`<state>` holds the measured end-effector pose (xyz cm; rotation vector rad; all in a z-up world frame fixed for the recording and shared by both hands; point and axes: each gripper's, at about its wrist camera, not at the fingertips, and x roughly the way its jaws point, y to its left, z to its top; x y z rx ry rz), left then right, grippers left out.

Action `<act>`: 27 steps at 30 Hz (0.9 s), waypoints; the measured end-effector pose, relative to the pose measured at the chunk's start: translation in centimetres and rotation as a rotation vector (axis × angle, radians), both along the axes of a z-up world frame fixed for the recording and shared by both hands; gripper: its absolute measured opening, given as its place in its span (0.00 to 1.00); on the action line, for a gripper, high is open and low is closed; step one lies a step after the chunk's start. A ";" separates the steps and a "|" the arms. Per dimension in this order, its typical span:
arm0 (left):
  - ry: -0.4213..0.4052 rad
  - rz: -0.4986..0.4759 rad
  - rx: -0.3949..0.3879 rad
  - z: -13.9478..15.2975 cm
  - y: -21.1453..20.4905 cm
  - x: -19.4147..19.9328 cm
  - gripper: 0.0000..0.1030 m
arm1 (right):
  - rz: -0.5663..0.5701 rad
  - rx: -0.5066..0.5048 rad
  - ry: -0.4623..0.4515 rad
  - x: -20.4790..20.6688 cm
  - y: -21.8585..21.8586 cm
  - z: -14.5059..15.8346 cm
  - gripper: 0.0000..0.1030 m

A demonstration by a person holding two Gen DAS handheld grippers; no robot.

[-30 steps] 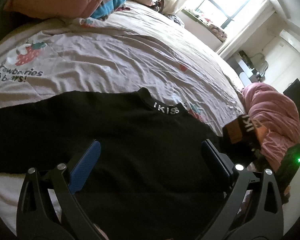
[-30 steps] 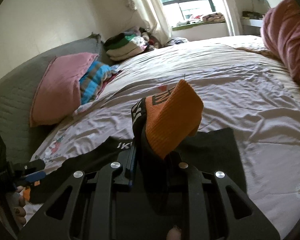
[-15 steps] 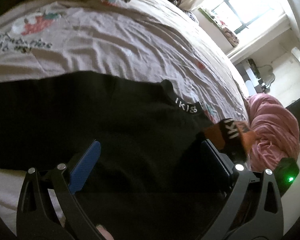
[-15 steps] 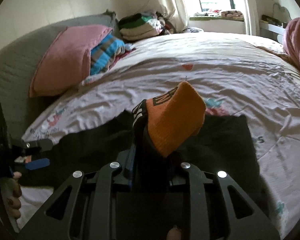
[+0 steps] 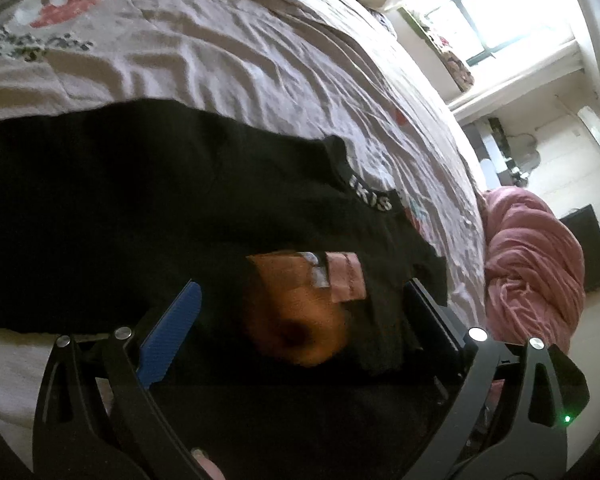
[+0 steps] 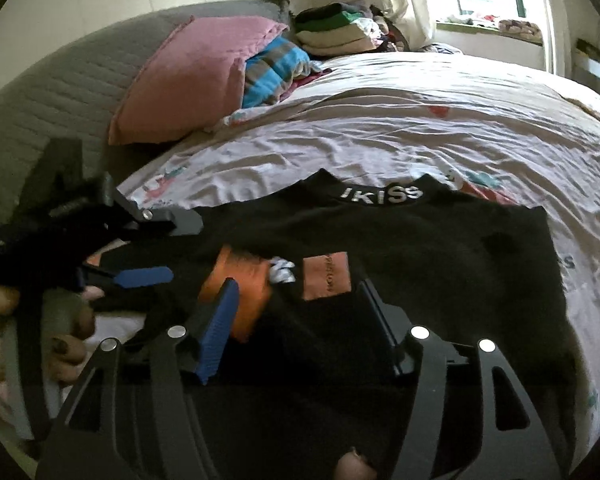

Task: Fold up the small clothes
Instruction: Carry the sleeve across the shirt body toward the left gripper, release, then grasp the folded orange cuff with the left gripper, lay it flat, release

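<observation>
Garment: a small black knit top with a white-lettered neckband lies spread on the wrinkled pale printed bedsheet, neckband toward the far side of the bed.

Change: a second ago the right gripper was clamped on the orange sleeve cuff and held it up in the air above the bed. Now that cuff lies down on the black body of the top, beside an orange sewn-on patch, and the right jaws stand wide apart with nothing between them.

Left gripper: the left gripper also hangs spread, gripping nothing, just over the same cuff, as it did in both earlier pictures. It has drawn closer to the cloth.

Cuff detail: something small and whitish shows between cuff and patch; possibly a tag, though the blur makes that uncertain.

Meaning: the right-hand sleeve looks folded in across the chest and let go, so one fold appears done.

Remaining: the other sleeve stretches away to the left, partly hidden under the left tool, and seems not yet folded; the body fold would follow.

Surroundings: a pink pillow and a stack of folded clothes sit well apart at the head of the bed.
</observation>
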<state>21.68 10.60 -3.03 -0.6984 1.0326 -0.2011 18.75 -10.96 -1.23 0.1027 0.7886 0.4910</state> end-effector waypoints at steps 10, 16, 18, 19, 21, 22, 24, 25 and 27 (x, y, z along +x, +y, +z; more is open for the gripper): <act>0.072 -0.069 0.151 -3.2 -3.7 0.2 0.40 | -0.206 0.044 0.037 -0.1 -8.3 0.0 0.60; -0.058 -0.115 0.338 -1.0 -6.3 -0.5 0.07 | -0.318 0.040 0.035 -0.3 -12.9 0.0 0.60; -0.115 -0.112 0.351 0.5 -6.3 -0.8 0.03 | -0.356 0.031 0.036 -0.2 -14.0 -0.1 0.60; -0.147 -0.110 0.362 1.3 -6.3 -1.0 0.03 | -0.367 0.022 0.036 -0.1 -14.2 -0.1 0.60; -0.170 -0.106 0.382 2.0 -6.2 -1.1 0.03 | -0.389 -0.023 0.041 0.4 -14.3 -0.4 0.60; -0.168 -0.103 0.402 1.9 -6.1 -1.0 0.03 | -0.399 -0.040 0.046 0.7 -14.3 -0.6 0.60; -0.139 -0.097 0.438 1.1 -5.6 -0.7 0.03 | -0.406 -0.073 0.072 1.5 -14.0 -1.4 0.59; -0.111 -0.102 0.431 0.5 -5.2 -0.5 0.03 | -0.406 -0.093 0.086 2.0 -13.8 -1.9 0.60; -0.065 -0.101 0.397 -0.6 -4.6 -0.2 0.03 | -0.406 -0.139 0.120 3.0 -13.4 -3.0 0.59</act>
